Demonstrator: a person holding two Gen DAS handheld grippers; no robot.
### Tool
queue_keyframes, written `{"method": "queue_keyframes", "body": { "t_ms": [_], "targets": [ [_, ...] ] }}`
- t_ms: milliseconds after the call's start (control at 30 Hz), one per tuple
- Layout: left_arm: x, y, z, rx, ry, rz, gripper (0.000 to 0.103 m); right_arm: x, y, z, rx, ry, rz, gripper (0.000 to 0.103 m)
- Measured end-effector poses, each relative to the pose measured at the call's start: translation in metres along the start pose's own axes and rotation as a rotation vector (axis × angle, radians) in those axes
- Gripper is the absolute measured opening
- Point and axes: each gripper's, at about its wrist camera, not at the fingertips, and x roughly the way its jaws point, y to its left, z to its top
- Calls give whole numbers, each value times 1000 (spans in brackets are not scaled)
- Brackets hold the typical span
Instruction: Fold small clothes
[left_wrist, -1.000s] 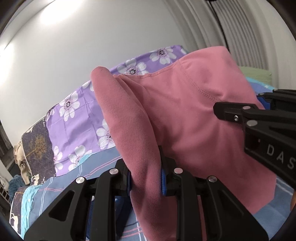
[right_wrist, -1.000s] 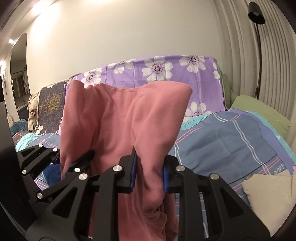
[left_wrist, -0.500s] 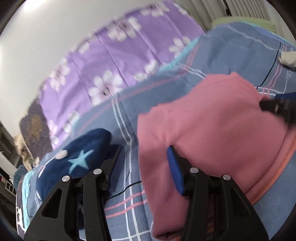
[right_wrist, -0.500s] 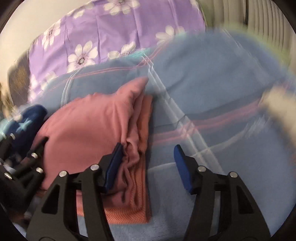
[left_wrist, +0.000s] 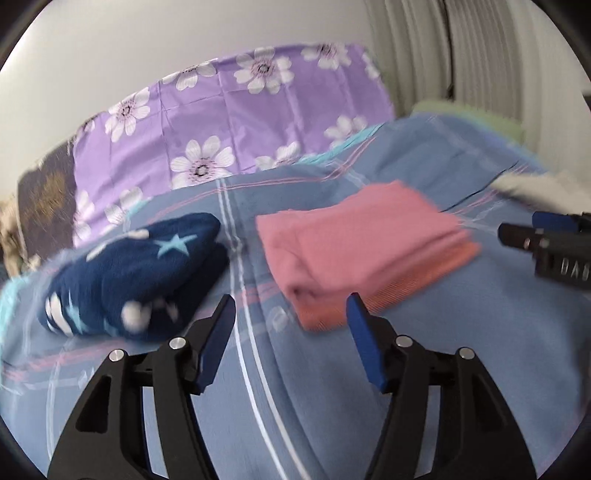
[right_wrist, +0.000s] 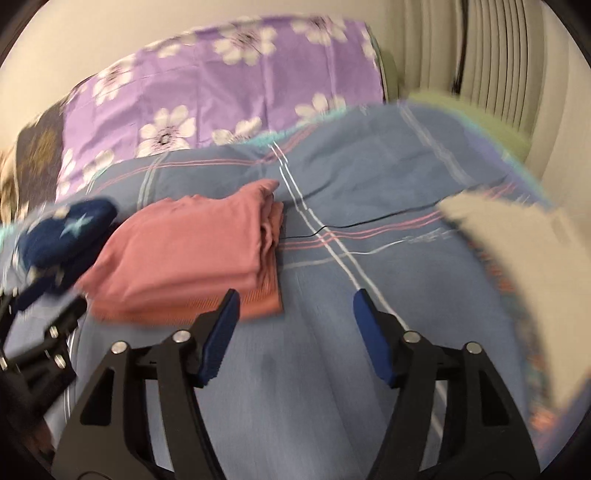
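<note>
Landmark = folded garment, lying flat on the bedsheet, approx mid-bed. Star-print bundle sits just left of it, apart, w/ a strip of sheet between. Floral cloth stands behind both, at the wall side. Pillow lies well right of the garment; a thin cable runs on the sheet btwn them.

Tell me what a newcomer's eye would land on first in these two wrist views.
First, the folded pink fleece garment lying flat on the blue plaid bedsheet, mid-frame in both views. Left of it sits a folded navy garment with pale stars, and the purple flowered cloth stands upright behind the bed. The left gripper and right gripper are both open and empty in the foreground.
</note>
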Motion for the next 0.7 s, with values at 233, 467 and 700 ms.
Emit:
{"method": "queue_keyframes", "body": {
  "t_ms": [233, 467, 700],
  "targets": [
    [-90, 3, -40, -9, -31, -69, 85, -100, 0, -49, -3, -49, 26, 83],
    [-170, 10, -78, -30, -76, -68, 101, -172, 22, -86, -25, -97, 41, 92],
    [-216, 21, -111, -74, -89, -72, 101, -217, 38, -105, -49, -146, 30, 97]
  ]
}}
